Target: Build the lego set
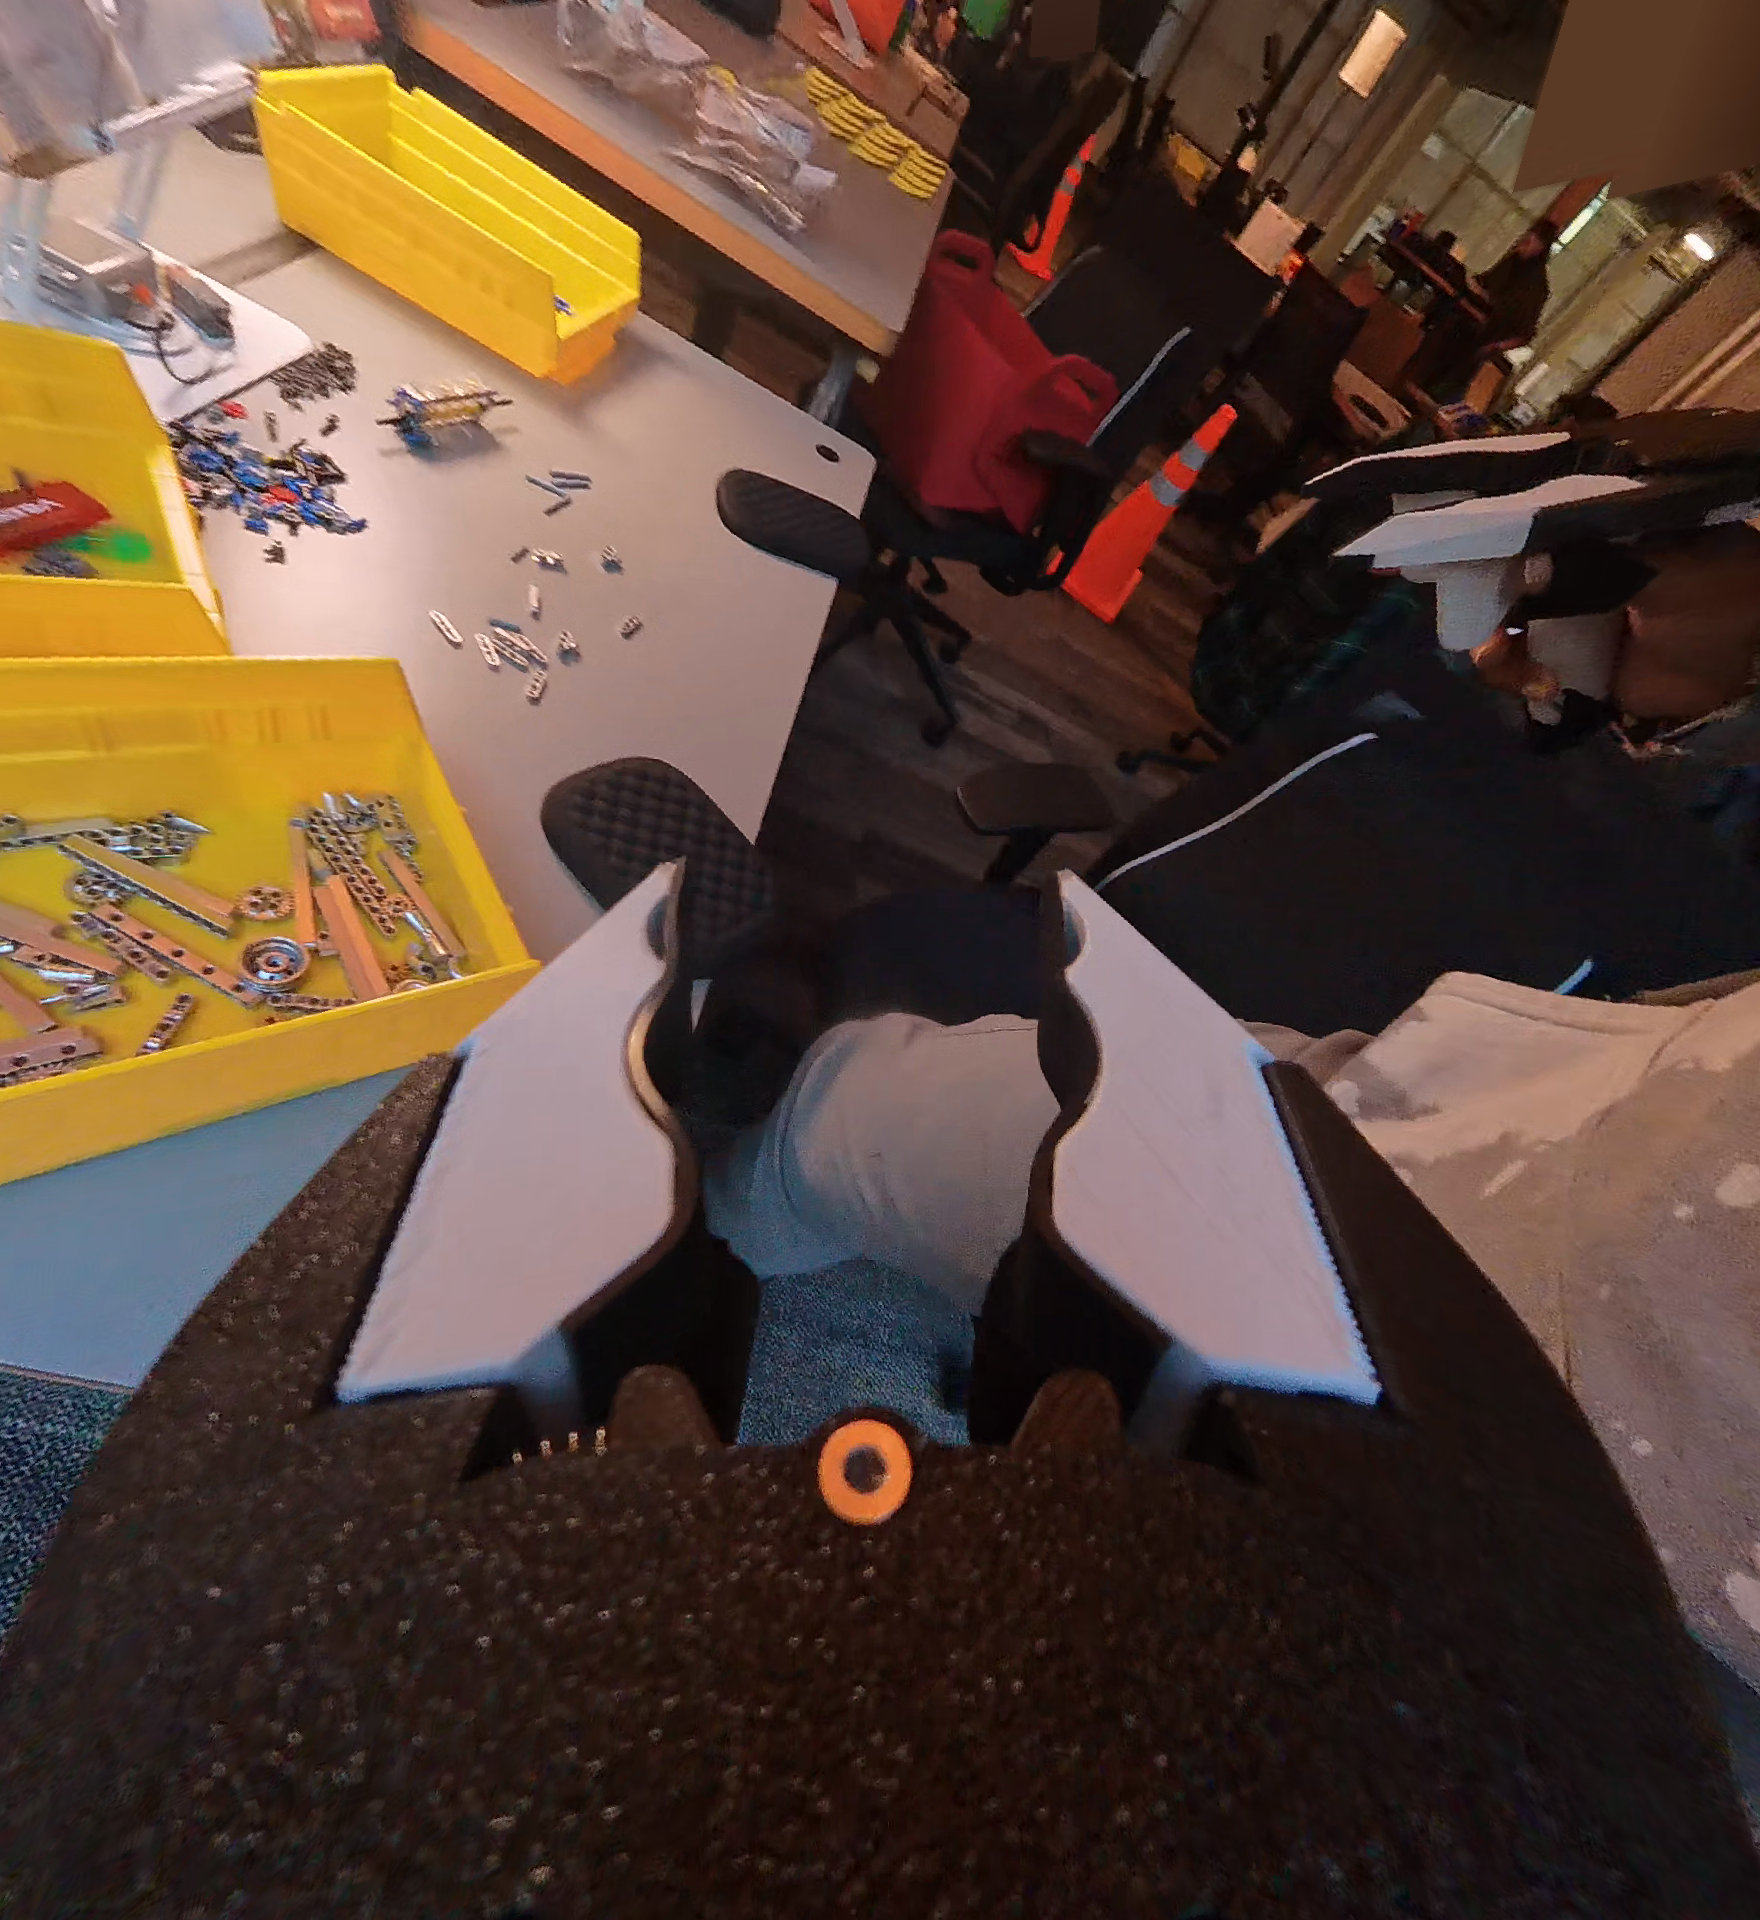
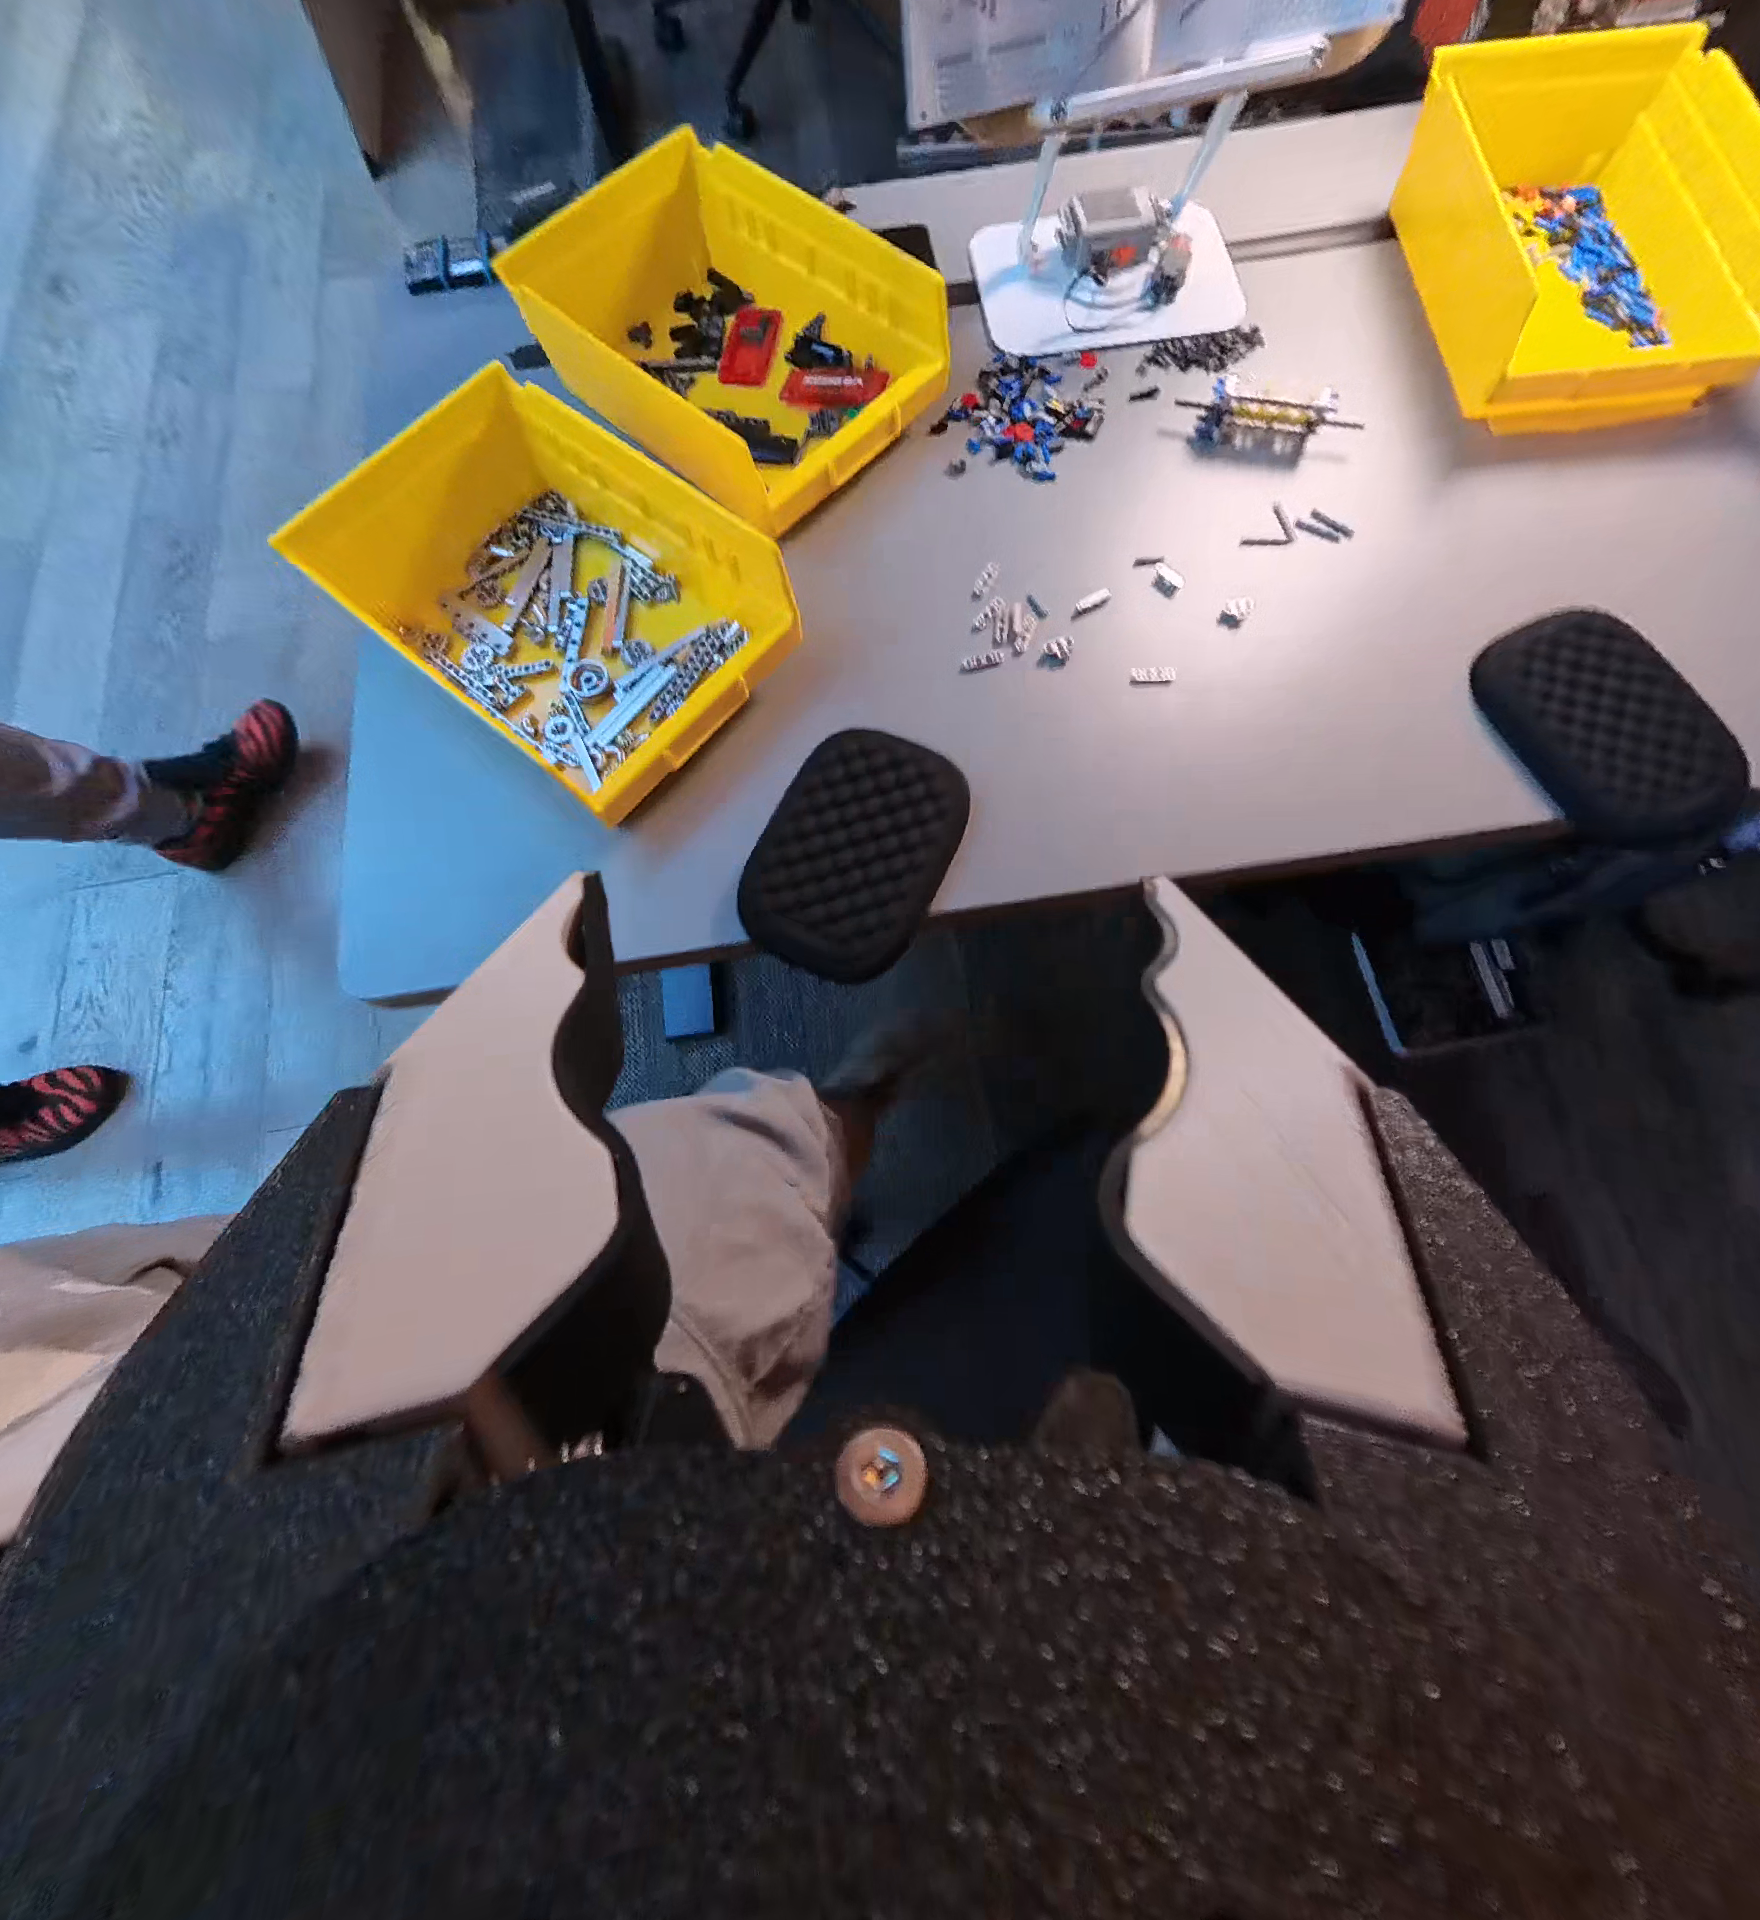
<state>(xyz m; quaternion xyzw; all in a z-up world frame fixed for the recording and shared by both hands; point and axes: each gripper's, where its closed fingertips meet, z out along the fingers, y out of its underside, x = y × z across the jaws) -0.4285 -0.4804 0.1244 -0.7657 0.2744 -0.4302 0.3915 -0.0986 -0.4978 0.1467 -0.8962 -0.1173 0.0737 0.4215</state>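
Short of the grey table (image 2: 1271,748), both the left gripper (image 1: 860,914) and right gripper (image 2: 871,914) hang wide and empty, nearest the chair armrest (image 2: 852,852), apparently above a knee.

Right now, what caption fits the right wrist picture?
Open right gripper hovers before a table with yellow bins.

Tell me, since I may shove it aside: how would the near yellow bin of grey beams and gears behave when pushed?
The yellow bin looks like stiff plastic, so it would probably slide whole across the table. Its low, wide shape suggests little tipping risk. The loose grey parts would likely shift and rattle, adding some weight.
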